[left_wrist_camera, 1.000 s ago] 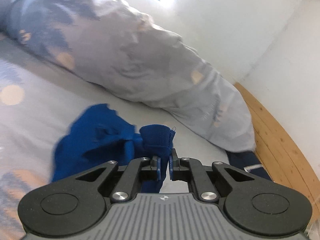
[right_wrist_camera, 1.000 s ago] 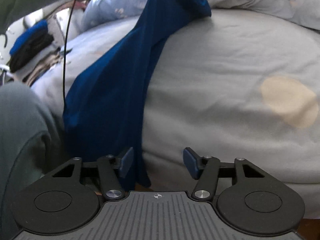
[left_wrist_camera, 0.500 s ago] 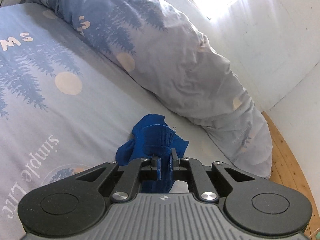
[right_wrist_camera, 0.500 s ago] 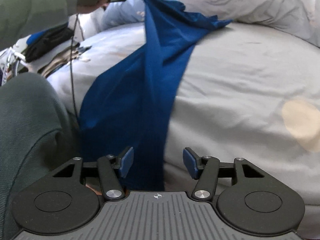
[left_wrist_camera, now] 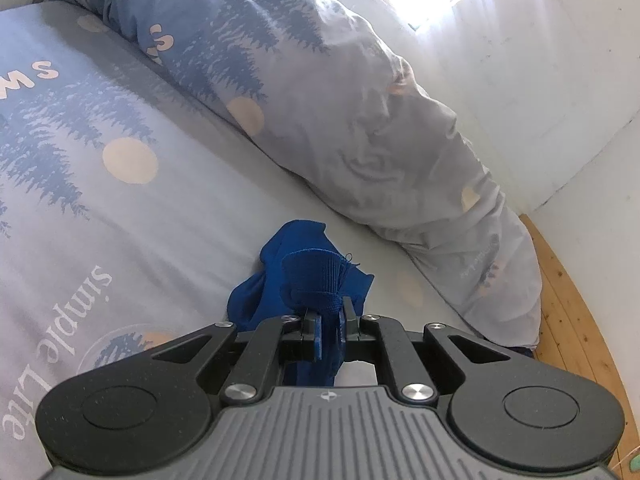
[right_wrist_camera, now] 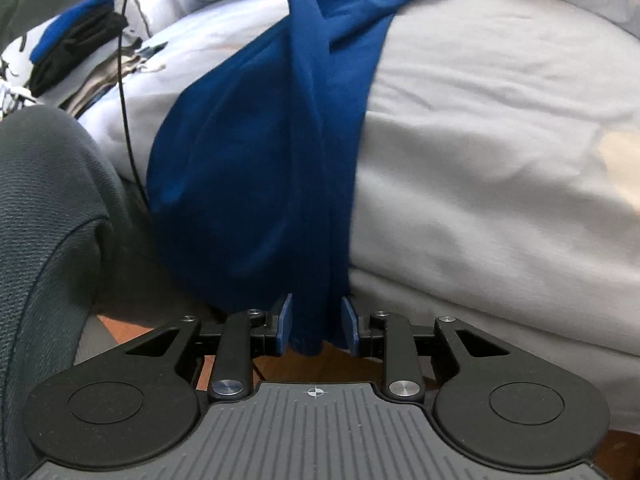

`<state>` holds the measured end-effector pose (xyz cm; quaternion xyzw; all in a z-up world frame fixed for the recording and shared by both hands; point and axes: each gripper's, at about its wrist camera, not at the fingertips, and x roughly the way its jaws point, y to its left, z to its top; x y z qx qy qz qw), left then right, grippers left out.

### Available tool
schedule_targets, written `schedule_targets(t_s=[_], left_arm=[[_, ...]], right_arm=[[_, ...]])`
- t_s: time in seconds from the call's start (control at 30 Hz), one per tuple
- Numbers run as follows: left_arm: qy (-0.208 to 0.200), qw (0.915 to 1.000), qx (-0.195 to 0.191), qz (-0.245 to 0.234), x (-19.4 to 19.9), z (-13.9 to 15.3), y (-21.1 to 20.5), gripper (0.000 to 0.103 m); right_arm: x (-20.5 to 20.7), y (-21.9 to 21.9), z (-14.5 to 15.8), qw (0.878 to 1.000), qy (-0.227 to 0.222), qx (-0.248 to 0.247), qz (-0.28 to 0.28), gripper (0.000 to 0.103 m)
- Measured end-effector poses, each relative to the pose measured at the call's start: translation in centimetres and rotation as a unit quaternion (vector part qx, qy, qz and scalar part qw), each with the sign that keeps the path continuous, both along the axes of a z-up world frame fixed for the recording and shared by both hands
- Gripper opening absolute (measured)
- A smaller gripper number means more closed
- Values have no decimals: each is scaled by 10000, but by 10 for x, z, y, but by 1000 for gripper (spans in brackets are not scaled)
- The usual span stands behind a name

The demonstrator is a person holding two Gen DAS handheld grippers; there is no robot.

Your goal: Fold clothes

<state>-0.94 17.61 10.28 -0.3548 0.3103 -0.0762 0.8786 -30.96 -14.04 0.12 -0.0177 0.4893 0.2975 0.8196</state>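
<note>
The blue garment (right_wrist_camera: 276, 152) hangs stretched over the edge of the bed (right_wrist_camera: 500, 140), running from the top of the mattress down its side toward the wooden floor (right_wrist_camera: 324, 364). Its lower hem drops between the 2 blue pads of the right tongs (right_wrist_camera: 316, 326), whose jaws are closing around the cloth; a narrow gap shows beside the left pad, so the pads are not yet pressing on it. At the other end, the left tongs (left_wrist_camera: 329, 334) are pressed together on the ribbed edge of the same garment (left_wrist_camera: 316, 276), which bunches up in front of them just above the printed bed sheet (left_wrist_camera: 120, 208). Behind that bunch lies a rumpled duvet (left_wrist_camera: 360, 128) with a tree pattern and pale round spots, against a white wall (left_wrist_camera: 560, 60). In the right wrist view, a stack of folded clothes (right_wrist_camera: 76, 36) sits on the far left of the bed, a thin black cable (right_wrist_camera: 127, 112) hangs down beside it, and a person's leg in grey-green fabric (right_wrist_camera: 44, 216) fills the left edge.
</note>
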Motion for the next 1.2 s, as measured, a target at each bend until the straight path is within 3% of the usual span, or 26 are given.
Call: schedule_targets(t_s=[0.37,0.4,0.43,0.47,0.6,0.7,0.9,1.2], left_arm=[[39,10000,16,-37,4,0,-6,12],[34,10000,13,-32,4,1,-6,12],[32,10000,2,-30,5,1,-7,12],[29,10000,-5,-32,5,2,-7,12],[0,10000,-52,-73,8,8,-13,12],[-49,9998,-108,-147,14,16,-22,12],[-259,9979,-48,-596,31,52,-67,12],[-333,9920,-90,-1213,65,74,-187,12]], right_arm=[[8,10,-7,9996,276,-90,63,30],[8,12,-7,9995,259,-131,79,26],[8,13,-7,9995,238,-176,94,10],[7,15,-8,9995,216,-222,109,2],[0,7,1,9992,56,-392,-72,3],[-6,-10,13,9985,127,-215,-486,2],[-21,-42,45,9943,11,-175,-1051,2],[-38,-112,79,9806,-142,-226,-1941,2]])
